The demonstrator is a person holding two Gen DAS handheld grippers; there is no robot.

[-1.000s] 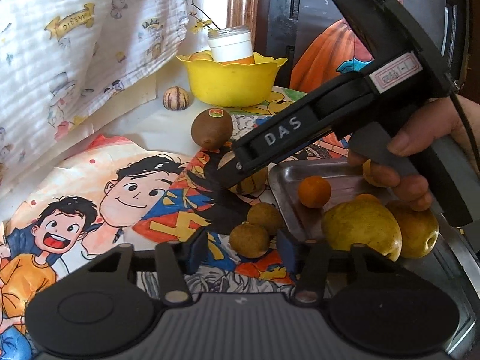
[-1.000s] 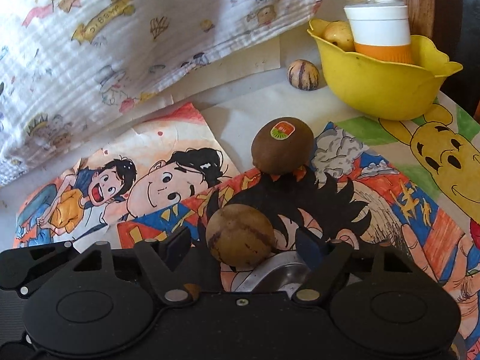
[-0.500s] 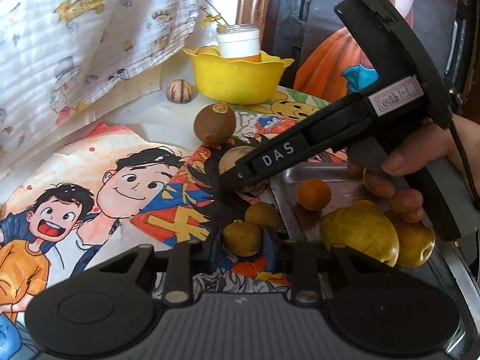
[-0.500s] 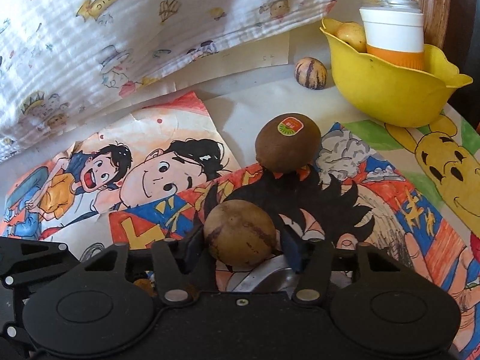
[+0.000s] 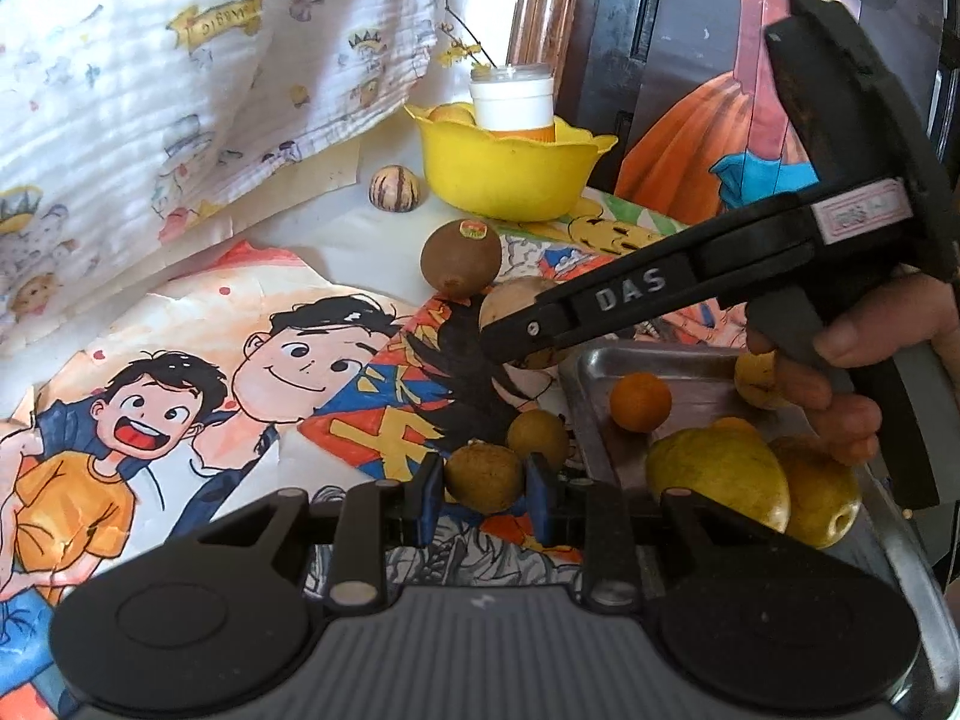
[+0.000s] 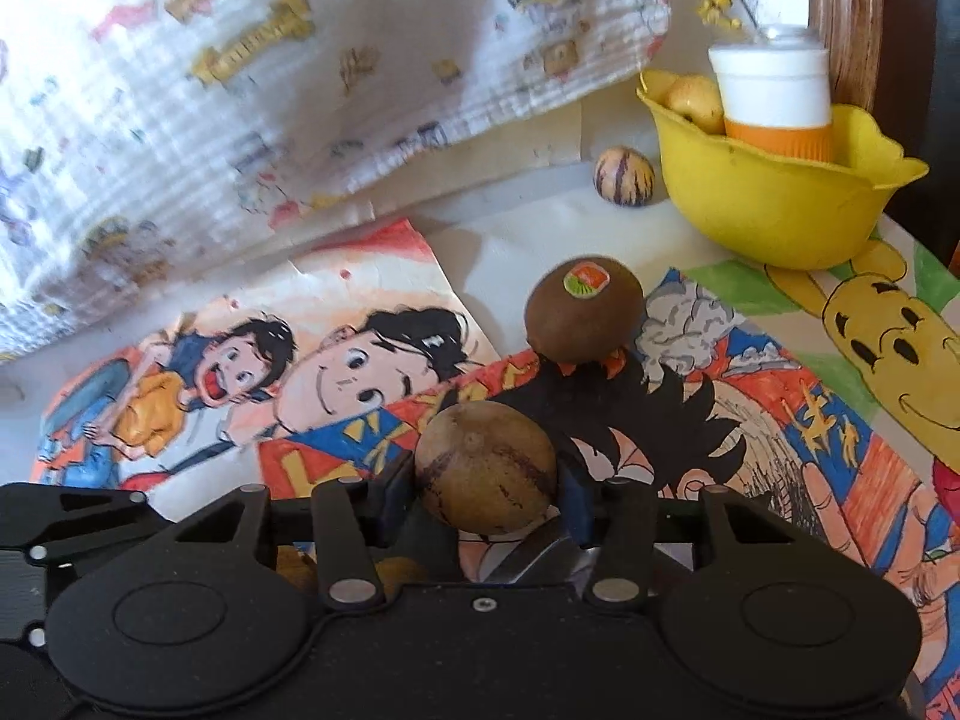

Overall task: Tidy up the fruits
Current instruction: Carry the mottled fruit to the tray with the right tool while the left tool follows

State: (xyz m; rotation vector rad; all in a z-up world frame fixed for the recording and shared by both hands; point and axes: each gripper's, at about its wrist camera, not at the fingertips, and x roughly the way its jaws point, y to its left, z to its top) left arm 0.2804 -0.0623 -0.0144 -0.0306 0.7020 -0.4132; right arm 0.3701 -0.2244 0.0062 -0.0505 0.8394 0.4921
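My left gripper [image 5: 483, 495] is shut on a small brown round fruit [image 5: 483, 476] just left of the metal tray [image 5: 600, 360]. A second small brown fruit [image 5: 538, 438] lies right behind it. My right gripper [image 6: 487, 495] is shut on a larger tan fruit with dark streaks [image 6: 486, 465]; in the left wrist view that gripper [image 5: 510, 339] reaches in from the right with the tan fruit [image 5: 510, 303] between its fingers. A brown kiwi with a sticker [image 5: 461, 258] [image 6: 583, 307] sits beyond. The tray holds a small orange [image 5: 639, 402] and yellow fruits [image 5: 717, 477].
A yellow bowl [image 5: 510, 171] [image 6: 774, 192] at the back holds a white and orange jar [image 6: 774, 96] and a pale fruit. A striped round fruit [image 5: 394, 189] [image 6: 624, 175] lies beside it. A patterned cloth [image 5: 180, 78] hangs at the left. Cartoon drawings cover the table.
My left gripper moved forward and closed on the small brown fruit. My right gripper closed on the tan fruit.
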